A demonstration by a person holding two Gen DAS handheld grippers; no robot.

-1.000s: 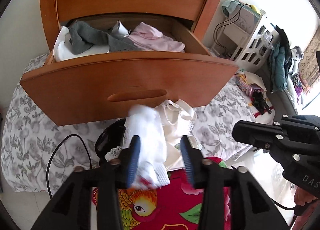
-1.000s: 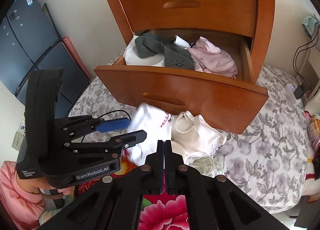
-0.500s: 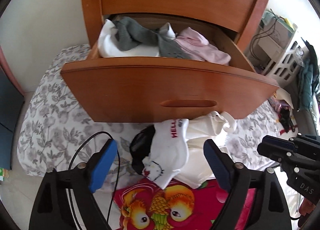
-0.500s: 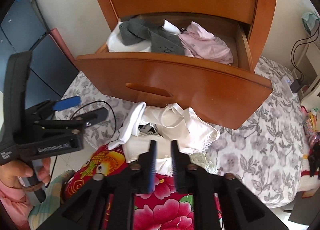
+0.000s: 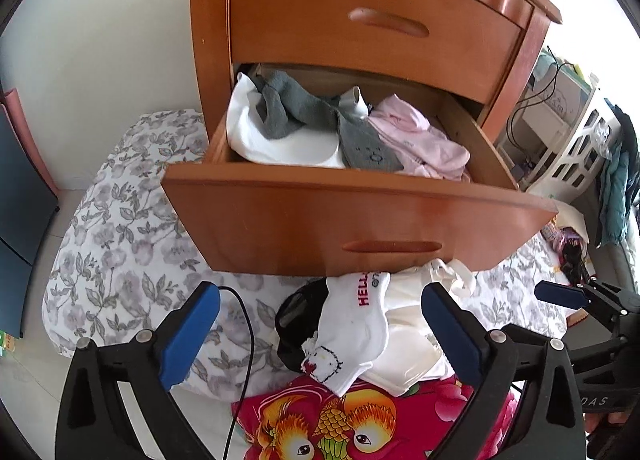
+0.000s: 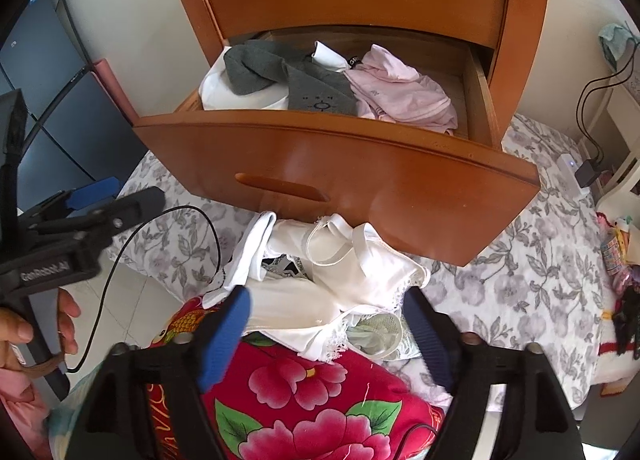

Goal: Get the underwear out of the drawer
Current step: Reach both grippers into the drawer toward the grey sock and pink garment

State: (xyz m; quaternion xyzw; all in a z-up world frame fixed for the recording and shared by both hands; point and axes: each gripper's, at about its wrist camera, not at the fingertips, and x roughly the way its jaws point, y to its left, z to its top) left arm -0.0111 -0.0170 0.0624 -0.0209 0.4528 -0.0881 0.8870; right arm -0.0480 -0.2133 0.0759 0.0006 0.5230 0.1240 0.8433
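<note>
Where it lies on the bedding, the white sock (image 5: 352, 334) reads "HELL" in red.

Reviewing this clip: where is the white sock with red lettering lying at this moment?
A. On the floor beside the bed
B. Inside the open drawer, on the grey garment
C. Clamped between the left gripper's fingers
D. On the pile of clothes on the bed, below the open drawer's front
D. The white sock lies on the pile of clothes below the drawer front; the left gripper stands wide open and clear of it.
</note>
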